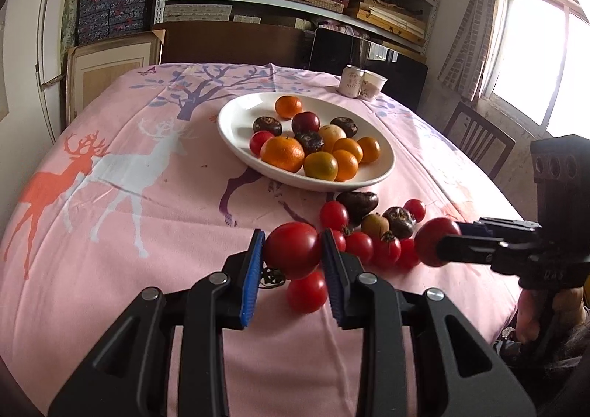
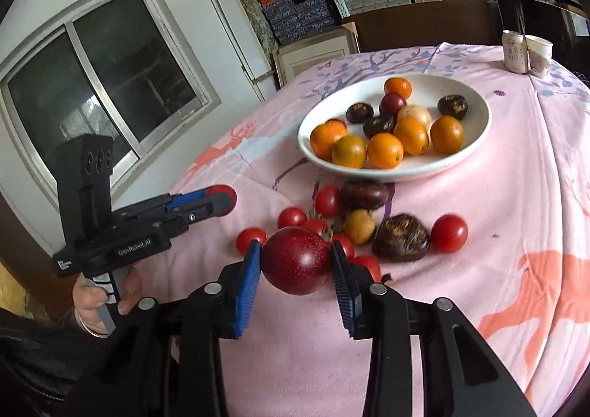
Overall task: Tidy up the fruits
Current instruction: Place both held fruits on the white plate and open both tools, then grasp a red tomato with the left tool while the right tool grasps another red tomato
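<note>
My left gripper (image 1: 292,241) is shut on a red tomato (image 1: 291,254), held just above the pink tablecloth. In the right wrist view my right gripper (image 2: 295,254) is shut on a dark red plum (image 2: 295,262), its blue pads pressing on both sides. Each gripper also shows in the other view: the right gripper (image 1: 448,236) at the right with its plum (image 1: 431,241), the left gripper (image 2: 221,201) at the left. A white plate (image 1: 236,114) (image 2: 479,110) beyond them holds oranges, dark fruits and a plum. Loose cherry tomatoes (image 2: 449,233) and dark fruits (image 2: 401,238) lie between plate and grippers.
A can (image 1: 350,81) and a paper cup (image 1: 374,85) stand at the table's far edge. A wooden chair (image 1: 479,138) is beside the table on the right. Shelves of boxes fill the back wall. A person's hand (image 2: 96,297) grips the left tool.
</note>
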{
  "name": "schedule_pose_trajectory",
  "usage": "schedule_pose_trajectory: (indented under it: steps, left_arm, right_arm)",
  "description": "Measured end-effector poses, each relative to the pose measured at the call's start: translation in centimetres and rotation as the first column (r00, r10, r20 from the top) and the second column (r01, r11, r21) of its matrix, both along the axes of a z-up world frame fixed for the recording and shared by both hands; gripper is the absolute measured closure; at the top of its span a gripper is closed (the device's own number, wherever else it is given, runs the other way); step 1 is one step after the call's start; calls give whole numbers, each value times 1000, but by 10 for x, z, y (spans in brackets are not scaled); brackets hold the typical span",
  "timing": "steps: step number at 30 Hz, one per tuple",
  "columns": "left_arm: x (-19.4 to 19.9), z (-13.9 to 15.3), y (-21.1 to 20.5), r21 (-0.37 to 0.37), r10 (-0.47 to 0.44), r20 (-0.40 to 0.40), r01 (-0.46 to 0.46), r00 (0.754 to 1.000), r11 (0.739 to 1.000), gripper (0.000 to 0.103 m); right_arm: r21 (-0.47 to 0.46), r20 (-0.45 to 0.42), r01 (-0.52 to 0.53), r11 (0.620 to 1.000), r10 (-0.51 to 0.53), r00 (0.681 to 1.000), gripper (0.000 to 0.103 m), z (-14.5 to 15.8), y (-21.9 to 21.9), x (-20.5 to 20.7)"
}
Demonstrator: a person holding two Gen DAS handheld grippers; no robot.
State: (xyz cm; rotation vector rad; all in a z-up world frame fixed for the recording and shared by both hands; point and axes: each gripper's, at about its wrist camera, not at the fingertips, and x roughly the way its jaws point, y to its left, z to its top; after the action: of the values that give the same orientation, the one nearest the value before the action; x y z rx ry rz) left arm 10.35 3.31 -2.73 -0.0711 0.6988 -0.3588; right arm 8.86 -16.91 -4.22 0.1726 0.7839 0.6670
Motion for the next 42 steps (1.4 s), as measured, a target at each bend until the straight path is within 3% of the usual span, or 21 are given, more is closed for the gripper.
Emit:
schedule_pose_trajectory:
  steps: [6,13,14,16,18,22,27,32,33,34,36,42]
  left_arm:
    - [59,30,-18,-1,-45,25,46,999,999,73]
    - [147,30,-52,23,-63,-31,64,998,998,72]
    - [155,27,-55,32,-59,-39,60,998,998,70]
    - [164,24,-55,20,-43,-54,44,998,999,48]
    - [159,24,-50,1,-34,-47,34,998,999,42]
    - [128,23,-37,14,-44,-35,44,998,999,40]
    - [64,15,-26,101,-78,-32,81,996,992,34]
    - [17,-11,-21,184,-92,-89,107,992,977,34]
    - [13,-17,-21,193,-94,-100,112,990,975,41]
    - [9,-23,-21,200,-94,-113,116,989,973,54]
    - [5,-31,-22,167,-112,-131,133,985,977,57]
    - [-7,-47,-39,188,-148,-137,172,980,967,63]
  right_arm:
    - [30,12,99,995,-100,995,65,33,-25,69]
    - [-22,-18,238,971,-239,971,63,20,-36,157]
    - [-23,-22,253,967,-253,967,61,17,-36,164]
    - [9,-25,259,966,-259,966,54,17,-40,167]
    - [20,14,246,969,-246,969,45,22,-39,156]
    - [-24,56,233,972,-231,971,44,24,-39,128]
    - [-74,53,220,973,-217,975,44,11,-52,87]
    - [-114,32,209,971,-207,978,44,-8,-60,58]
    - [-120,33,208,971,-206,978,44,-11,-59,54]
    - [-119,32,208,971,-206,978,44,-14,-60,50]
    - [-105,19,214,971,-213,977,44,-18,-63,46]
    - [-98,2,223,970,-224,975,45,-20,-68,41]
